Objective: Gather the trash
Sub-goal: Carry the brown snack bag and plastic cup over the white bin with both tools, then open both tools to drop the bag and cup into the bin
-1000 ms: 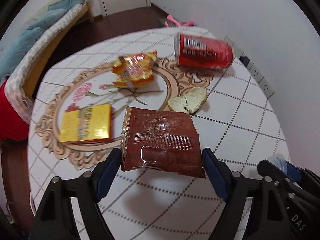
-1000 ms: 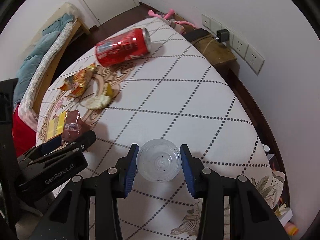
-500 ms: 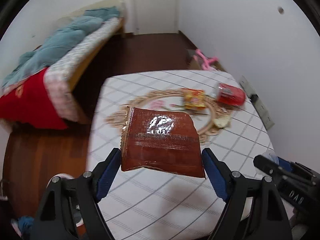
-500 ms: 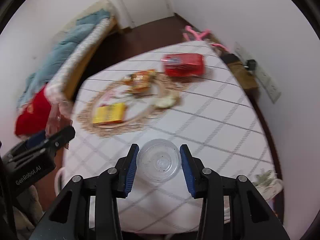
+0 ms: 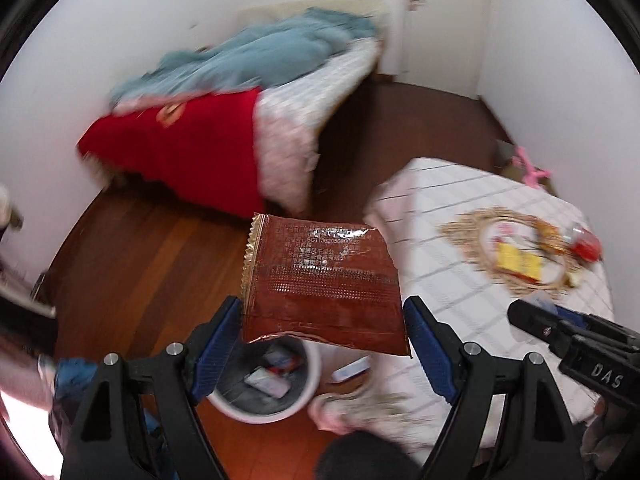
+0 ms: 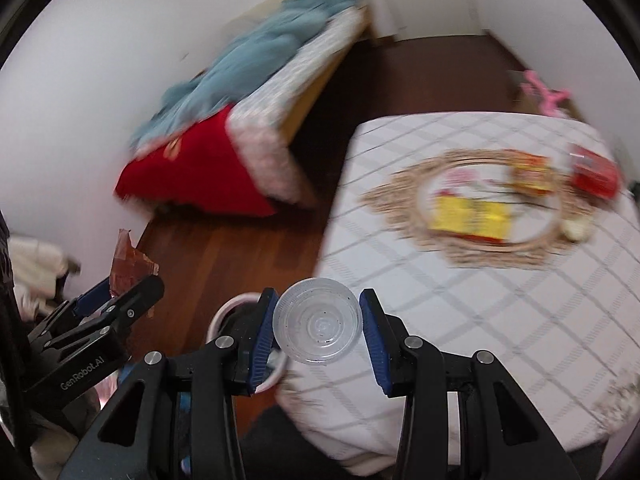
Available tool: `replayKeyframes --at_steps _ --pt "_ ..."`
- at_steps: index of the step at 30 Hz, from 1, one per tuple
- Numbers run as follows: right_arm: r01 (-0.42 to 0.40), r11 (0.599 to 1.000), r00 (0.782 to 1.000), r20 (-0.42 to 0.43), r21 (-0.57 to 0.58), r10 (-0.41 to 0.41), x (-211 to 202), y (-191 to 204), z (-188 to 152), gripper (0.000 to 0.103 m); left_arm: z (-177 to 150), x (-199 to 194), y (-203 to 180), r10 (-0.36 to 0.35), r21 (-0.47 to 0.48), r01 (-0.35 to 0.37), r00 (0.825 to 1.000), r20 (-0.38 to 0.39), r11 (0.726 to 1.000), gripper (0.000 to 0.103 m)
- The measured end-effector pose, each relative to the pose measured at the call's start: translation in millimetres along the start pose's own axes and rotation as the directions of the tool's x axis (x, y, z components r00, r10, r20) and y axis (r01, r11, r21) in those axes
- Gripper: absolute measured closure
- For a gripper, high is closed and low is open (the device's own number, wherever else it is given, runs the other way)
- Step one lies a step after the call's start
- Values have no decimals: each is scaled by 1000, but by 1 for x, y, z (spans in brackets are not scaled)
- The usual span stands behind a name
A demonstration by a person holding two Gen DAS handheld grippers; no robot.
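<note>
Brown wrapper [image 5: 324, 280]: clamped in left gripper [image 5: 324, 332], above white bin [image 5: 264, 380]. Clear cup [image 6: 317, 320]: gripped by right gripper [image 6: 316, 326], beside bin.

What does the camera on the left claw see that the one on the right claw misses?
Only the left view: the printed face of the brown wrapper between the left claw and the rubbish inside the white bin.

Only the right view: the clear plastic cup gripped in the right claw, seen from its base.

Both: the bed, the table with the yellow packet and red can.
</note>
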State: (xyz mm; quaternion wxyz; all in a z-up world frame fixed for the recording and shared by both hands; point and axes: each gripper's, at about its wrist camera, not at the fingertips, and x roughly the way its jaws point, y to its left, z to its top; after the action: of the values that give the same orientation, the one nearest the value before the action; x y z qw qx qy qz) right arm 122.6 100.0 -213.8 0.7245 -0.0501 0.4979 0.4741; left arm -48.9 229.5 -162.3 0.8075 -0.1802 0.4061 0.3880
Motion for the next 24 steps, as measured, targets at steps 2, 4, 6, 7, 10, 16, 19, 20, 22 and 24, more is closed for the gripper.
replayKeyframes --at_steps 2,4,6,7,10,16,19,20,22,24 --pt "-25 999 998 -60 -27 23 34 27 -3 59 -8 17 33 24 -49 -26 999 -34 998 23" --pt "-50 997 990 -133 -50 43 73 49 -10 59 -19 40 66 37 -100 -45 996 -83 994 23" --pt "-61 995 977 -211 -80 43 116 70 -20 59 -33 67 96 31 -147 -52 989 -144 988 23" --pt "-58 994 971 -236 -90 36 132 77 -24 59 -38 78 107 26 -169 -54 986 -165 984 23" --pt "-54 992 941 -337 -115 12 190 94 -41 59 -58 121 136 0 -230 -59 969 -248 971 23" --pt "-27 993 879 -476 -119 -33 280 103 -67 59 -93 198 165 -119 -326 -13 916 -382 945 22" --pt "-15 993 849 -526 -121 -52 313 102 -76 59 -102 221 171 -149 -358 -10 898 -414 934 15" --pt "-16 992 839 -542 -123 -54 322 99 -77 59 -106 226 173 -156 -368 -13 891 -426 930 9" --pt "-10 993 825 -563 -117 -58 338 97 -80 59 -108 231 177 -170 -396 -19 884 -435 918 6" --pt "-16 995 812 -581 -99 -45 350 95 -82 59 -113 231 183 -175 -422 -30 881 -439 906 5"
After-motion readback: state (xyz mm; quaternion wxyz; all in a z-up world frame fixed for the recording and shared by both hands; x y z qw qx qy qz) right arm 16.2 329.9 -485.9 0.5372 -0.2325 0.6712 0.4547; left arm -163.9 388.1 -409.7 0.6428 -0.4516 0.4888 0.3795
